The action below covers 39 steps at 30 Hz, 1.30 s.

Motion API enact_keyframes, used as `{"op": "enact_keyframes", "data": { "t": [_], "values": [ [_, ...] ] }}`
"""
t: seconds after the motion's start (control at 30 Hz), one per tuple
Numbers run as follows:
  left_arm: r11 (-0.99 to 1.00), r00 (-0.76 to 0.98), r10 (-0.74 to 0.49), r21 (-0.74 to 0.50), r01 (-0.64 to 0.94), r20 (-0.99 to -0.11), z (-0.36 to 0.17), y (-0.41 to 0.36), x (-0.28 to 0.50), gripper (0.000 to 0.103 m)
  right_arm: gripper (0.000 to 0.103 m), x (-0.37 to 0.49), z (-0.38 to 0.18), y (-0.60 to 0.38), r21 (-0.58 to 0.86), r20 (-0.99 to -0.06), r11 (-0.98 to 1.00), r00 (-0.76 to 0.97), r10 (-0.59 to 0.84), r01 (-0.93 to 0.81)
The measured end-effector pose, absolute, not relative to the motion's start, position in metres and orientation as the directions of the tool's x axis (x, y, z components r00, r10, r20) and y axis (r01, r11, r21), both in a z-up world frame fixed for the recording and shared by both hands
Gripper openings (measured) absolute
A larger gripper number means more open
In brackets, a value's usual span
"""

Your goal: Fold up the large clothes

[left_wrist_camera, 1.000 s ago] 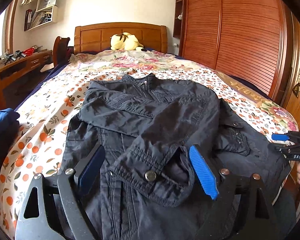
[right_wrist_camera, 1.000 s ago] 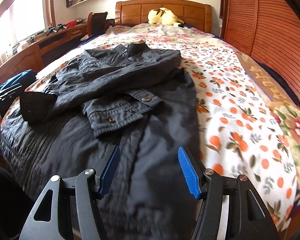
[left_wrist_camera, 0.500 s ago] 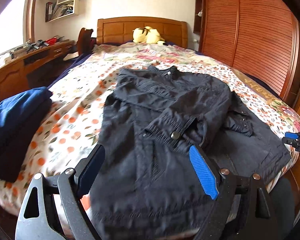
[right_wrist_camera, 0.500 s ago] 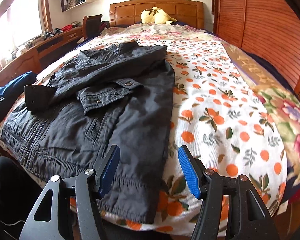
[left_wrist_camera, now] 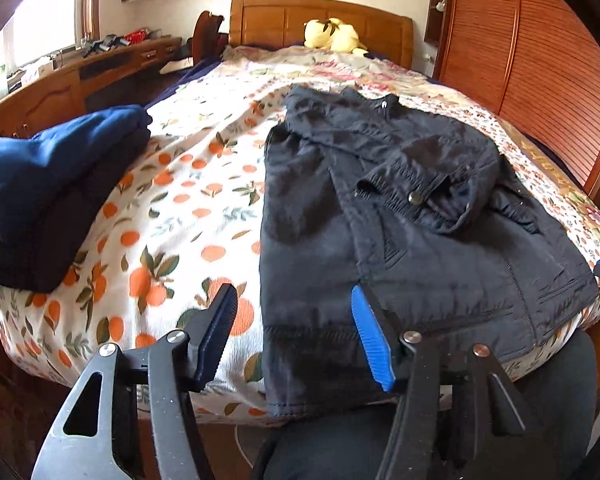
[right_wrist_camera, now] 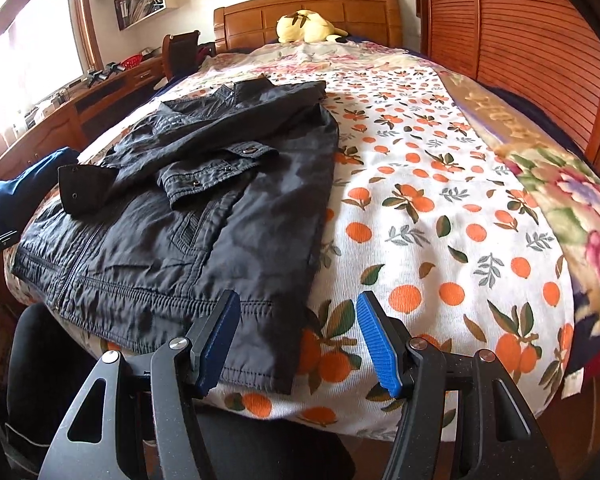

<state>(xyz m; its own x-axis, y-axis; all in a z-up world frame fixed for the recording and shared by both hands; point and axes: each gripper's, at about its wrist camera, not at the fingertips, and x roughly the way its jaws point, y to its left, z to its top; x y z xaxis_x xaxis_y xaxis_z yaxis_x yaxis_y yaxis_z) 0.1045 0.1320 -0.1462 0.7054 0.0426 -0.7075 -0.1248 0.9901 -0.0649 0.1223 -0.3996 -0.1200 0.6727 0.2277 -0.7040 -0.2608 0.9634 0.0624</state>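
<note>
A dark jacket [left_wrist_camera: 400,240] lies flat with sleeves folded across its front on a bed [right_wrist_camera: 440,240] covered by an orange-print sheet, filling the frame's centre; a wooden headboard [left_wrist_camera: 320,20] and yellow plush toy [left_wrist_camera: 334,36] sit top centre, slatted wardrobe doors [right_wrist_camera: 520,40] right, a desk [left_wrist_camera: 60,80] upper left. Folded blue clothes [left_wrist_camera: 40,184] rest at left. The left gripper [left_wrist_camera: 292,336], jaws just narrowed, and right gripper [right_wrist_camera: 298,344] both gape half-wide over the jacket's lower hem corners, gripping nothing.

The jacket [left_wrist_camera: 400,240] lay on the bed [left_wrist_camera: 188,216], its collar toward the headboard [left_wrist_camera: 320,20] at 12 o'clock, its hem at the foot edge. A folded pile of clothes [left_wrist_camera: 48,188] sat at its 9 o'clock. A plush toy [left_wrist_camera: 332,36] rested before the headboard. The wardrobe [left_wrist_camera: 540,60] stood at 3 o'clock, the bench [left_wrist_camera: 60,88] at 9.
</note>
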Motion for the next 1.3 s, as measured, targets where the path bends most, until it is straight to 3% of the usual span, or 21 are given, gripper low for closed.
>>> {"op": "enact_keyframes", "data": {
  "t": [0.77,0.83,0.9,1.0,1.3],
  "values": [
    [0.988,0.687,-0.024,-0.121,-0.092,-0.726,-0.175,0.136,0.099,0.055,0.063,0.134,-0.142,-0.371,0.007,-0.715,0.95,0.663,0.222,-0.311],
    [0.988,0.683,-0.031,-0.125,-0.089,-0.729,-0.175,0.136,0.097,0.053,0.063,0.134,-0.142,-0.37,0.007,-0.717,0.948,0.658,0.227,-0.319],
    [0.987,0.68,-0.048,-0.139,-0.08,-0.732,-0.174,0.137,0.094,0.041,0.063,0.134,-0.141,-0.372,0.016,-0.72,0.948,0.654,0.233,-0.319],
    [0.987,0.681,-0.047,-0.14,-0.082,-0.73,-0.173,0.138,0.092,0.036,0.063,0.133,-0.141,-0.375,0.042,-0.725,0.946,0.642,0.251,-0.322],
    [0.981,0.654,-0.077,-0.174,-0.084,-0.752,-0.179,0.142,0.095,0.036,0.053,0.132,-0.144,-0.375,0.04,-0.737,0.942,0.626,0.253,-0.333]
  ]
}}
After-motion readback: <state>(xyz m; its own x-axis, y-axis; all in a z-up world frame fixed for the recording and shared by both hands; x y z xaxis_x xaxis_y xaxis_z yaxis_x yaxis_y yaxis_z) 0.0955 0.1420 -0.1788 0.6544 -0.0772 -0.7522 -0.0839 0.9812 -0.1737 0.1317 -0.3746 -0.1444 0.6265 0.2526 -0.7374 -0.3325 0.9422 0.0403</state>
